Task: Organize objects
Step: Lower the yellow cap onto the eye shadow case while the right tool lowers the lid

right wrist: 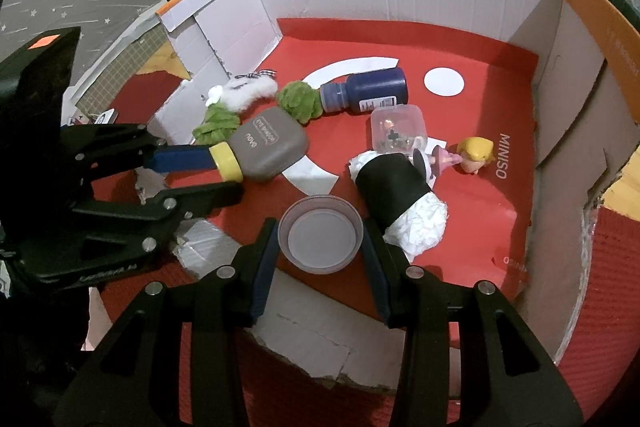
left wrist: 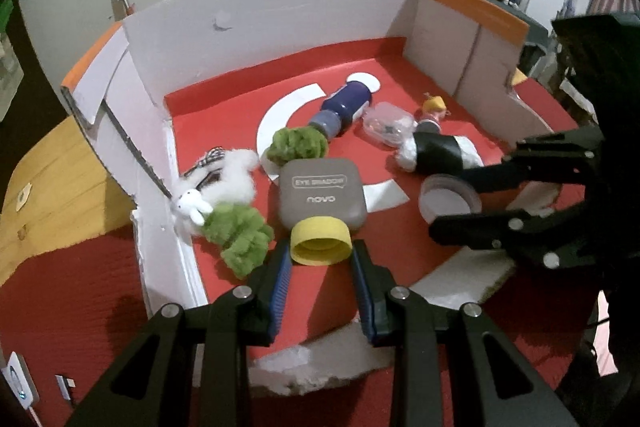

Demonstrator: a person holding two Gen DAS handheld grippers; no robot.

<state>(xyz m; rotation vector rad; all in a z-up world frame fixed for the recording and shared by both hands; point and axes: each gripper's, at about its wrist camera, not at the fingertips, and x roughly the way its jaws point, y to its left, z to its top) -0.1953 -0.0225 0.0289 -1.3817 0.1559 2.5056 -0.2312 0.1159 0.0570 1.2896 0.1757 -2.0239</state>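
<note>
Over the open cardboard box [left wrist: 280, 15], our left claw [left wrist: 320, 259] pinches a yellow cap [left wrist: 320, 241] against the grey eyeshadow case [left wrist: 322, 193]; our right claw [right wrist: 320, 239] pinches a translucent lid [right wrist: 320, 233]. Either round piece could slip and roll. Only the right view shows the blond figurine [right wrist: 474, 153] clearly.

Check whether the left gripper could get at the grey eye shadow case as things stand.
Probably not directly: the left gripper is shut on a yellow cap, which sits right against the grey eye shadow case. It would need to let the cap go first.
</note>
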